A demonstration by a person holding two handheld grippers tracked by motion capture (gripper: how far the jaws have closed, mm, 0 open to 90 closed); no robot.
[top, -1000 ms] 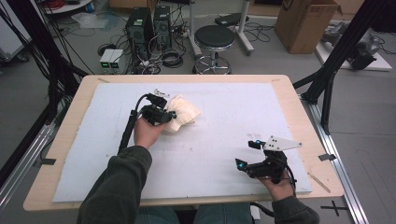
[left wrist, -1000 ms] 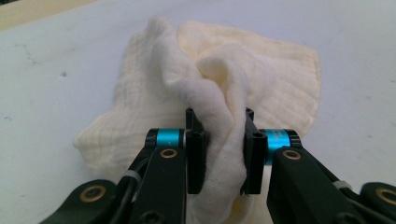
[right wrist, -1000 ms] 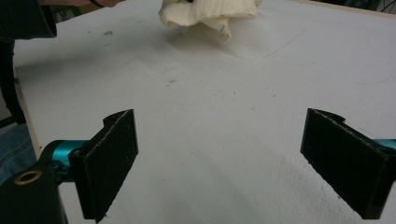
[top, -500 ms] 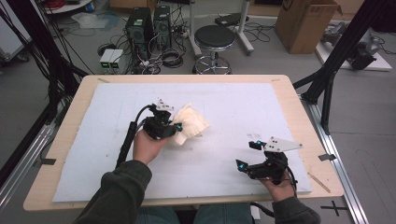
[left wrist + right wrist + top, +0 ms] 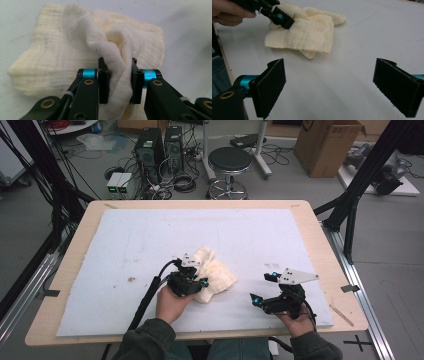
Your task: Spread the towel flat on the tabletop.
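Cloth gripped, dragged near the table's front edge

Your left gripper [image 5: 117,82] has its fingers pinched on a bunched fold of the crumpled cream muslin cloth [image 5: 212,275], lying on the white-padded table [image 5: 120,245]. Your right gripper [image 5: 332,90] waits wide open, holding nothing; spreading or folding remains, I judge.

High view: fixed above the near edge of the table [image 5: 70,270], looking forward and down, far enough back to take in the whole top plus floor beyond. Left gripper view: rides the left gripper [image 5: 117,82], very close on the cloth [image 5: 75,50]. Right gripper view: low over the table, looking across at the cloth [image 5: 309,30] from farther off. All three share the cloth [image 5: 215,272].
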